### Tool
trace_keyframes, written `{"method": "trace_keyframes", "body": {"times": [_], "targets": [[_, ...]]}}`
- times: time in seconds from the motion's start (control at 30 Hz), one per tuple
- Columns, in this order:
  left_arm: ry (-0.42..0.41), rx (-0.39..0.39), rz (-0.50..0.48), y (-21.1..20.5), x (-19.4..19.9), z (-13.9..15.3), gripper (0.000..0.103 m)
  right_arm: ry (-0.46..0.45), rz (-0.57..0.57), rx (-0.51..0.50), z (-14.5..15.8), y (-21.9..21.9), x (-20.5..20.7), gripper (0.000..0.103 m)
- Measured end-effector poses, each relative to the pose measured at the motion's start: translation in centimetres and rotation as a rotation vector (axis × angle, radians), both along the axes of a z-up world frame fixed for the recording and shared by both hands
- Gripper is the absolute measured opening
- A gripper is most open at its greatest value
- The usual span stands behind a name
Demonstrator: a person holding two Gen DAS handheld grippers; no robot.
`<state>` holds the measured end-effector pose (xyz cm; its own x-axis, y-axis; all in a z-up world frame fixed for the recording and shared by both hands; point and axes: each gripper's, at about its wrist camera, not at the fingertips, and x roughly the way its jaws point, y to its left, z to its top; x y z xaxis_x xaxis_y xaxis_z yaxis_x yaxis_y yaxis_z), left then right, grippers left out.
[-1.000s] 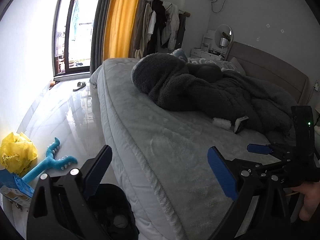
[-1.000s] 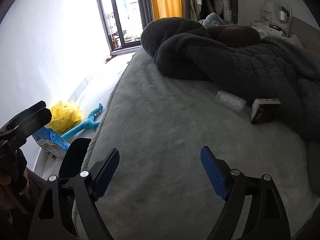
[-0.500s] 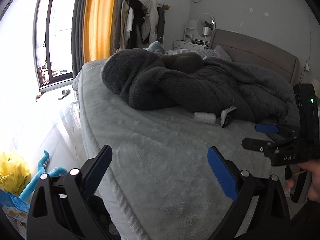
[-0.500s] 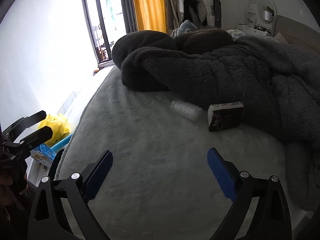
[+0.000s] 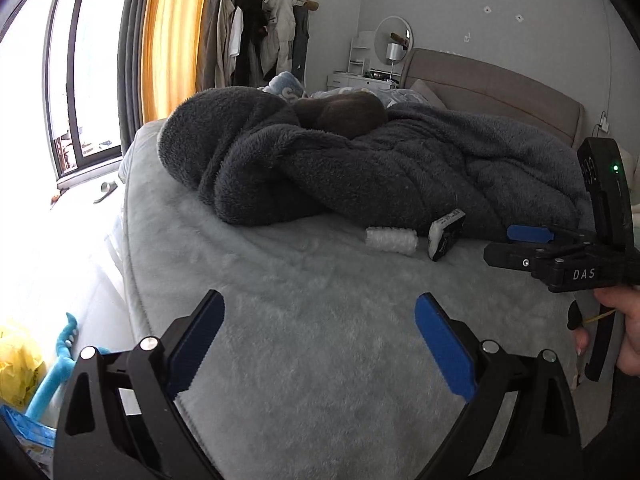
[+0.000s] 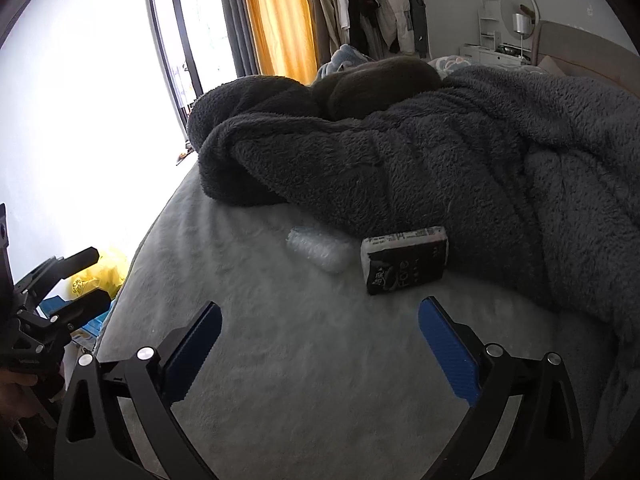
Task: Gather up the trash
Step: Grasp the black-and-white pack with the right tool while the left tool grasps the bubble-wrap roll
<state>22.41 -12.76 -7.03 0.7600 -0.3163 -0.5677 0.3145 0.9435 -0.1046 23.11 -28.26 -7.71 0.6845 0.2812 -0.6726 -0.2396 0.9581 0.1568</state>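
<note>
A small black and white box (image 6: 404,264) and a roll of clear bubble wrap (image 6: 318,249) lie on the grey bed (image 6: 280,360), against a dark fleece blanket (image 6: 440,160). Both also show in the left wrist view, the box (image 5: 446,234) right of the bubble wrap (image 5: 391,240). My right gripper (image 6: 320,344) is open and empty, just short of the box. My left gripper (image 5: 318,340) is open and empty over the bed's near part, farther from them. The right gripper also shows in the left wrist view (image 5: 560,256).
A yellow plastic bag (image 5: 16,360), a blue toy (image 5: 60,364) and a blue packet (image 5: 28,436) lie on the floor left of the bed. The window (image 5: 80,80), orange curtain (image 5: 172,36) and a clothes rack (image 5: 260,32) stand behind. The headboard (image 5: 500,96) is at the far right.
Both grippers have moved up and forward over the bed toward the box and bubble wrap, which now look larger. The black bin under the left gripper has gone out of view.
</note>
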Motion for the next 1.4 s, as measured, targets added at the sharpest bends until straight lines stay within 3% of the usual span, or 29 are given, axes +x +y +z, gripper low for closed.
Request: {"method": "trace_keyframes", "body": {"times": [0.17,0.5,0.93,1.4], "targets": [[0.026,-0.072,-0.003,-0.8,1.8,0.0,0.098,-0.036,0.025,-0.066,0.9,-0.6,1.0,0.1],[0.013,-0.047,-0.03,-2.5,4.8,0.2,0.098,0.003,-0.016,-0.096,-1.5,-3.0,2.8,0.1],[0.031,0.003,-0.087,-5.1,7.6,-0.9,0.098,0.058,-0.087,-0.046,-4.3,-4.5,5.9,0.1],[0.124,0.052,-0.182,-8.4,10.7,-4.2,0.097,0.05,-0.078,0.012,-5.2,-4.8,8.7,0.1]]}}
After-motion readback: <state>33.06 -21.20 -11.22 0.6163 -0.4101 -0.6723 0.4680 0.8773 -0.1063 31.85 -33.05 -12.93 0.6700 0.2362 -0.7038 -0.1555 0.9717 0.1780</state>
